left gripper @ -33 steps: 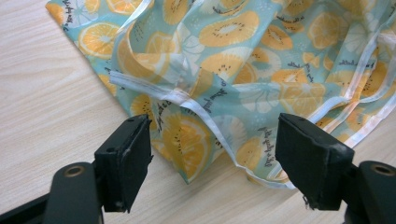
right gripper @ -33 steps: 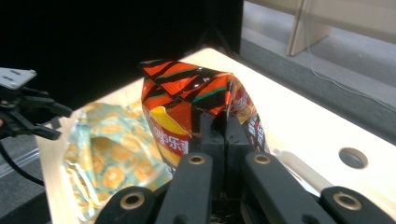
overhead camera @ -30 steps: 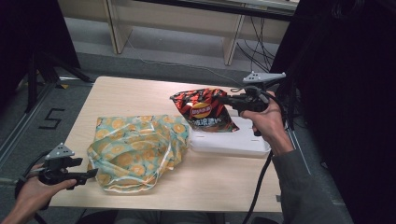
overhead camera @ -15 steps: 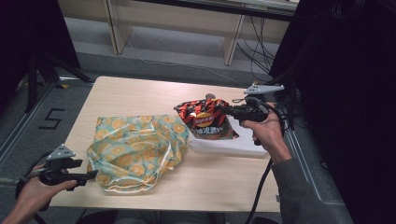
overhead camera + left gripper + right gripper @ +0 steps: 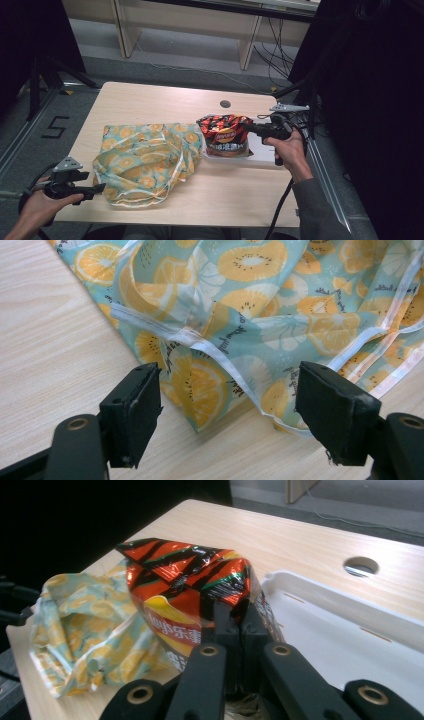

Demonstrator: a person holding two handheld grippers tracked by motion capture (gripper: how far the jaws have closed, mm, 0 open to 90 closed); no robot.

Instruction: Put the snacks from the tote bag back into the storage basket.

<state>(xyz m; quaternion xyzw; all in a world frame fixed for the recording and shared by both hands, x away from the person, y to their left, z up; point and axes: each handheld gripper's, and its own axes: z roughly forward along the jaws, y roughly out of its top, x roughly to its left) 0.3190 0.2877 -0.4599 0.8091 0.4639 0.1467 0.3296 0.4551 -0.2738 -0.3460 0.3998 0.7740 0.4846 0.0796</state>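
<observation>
from the high view, the right hand-held gripper [image 5: 248, 128] is reaching in from the right and clamping the edge of a crinkled red, black and orange foil snack bag [image 5: 223, 135], which is sitting at the left end of a shallow white plastic tray [image 5: 262, 152] on the light wooden bench [image 5: 150, 100]. the right gripper view is showing what that view cannot: the two black jaws are pressed together on the bag's side [image 5: 190, 595], and the tray's raised rim [image 5: 350, 605] is lying beside a round hole [image 5: 361, 566] in the bench top. the left hand-held gripper [image 5: 100, 188] is hovering at the near left corner, just beside a translucent teal plastic bag printed with orange slices [image 5: 145, 160]. the left gripper view is showing its jaws standing wide apart, with a white-seamed corner of that printed bag [image 5: 210, 380] lying on the wood between them, untouched by either pad.
</observation>
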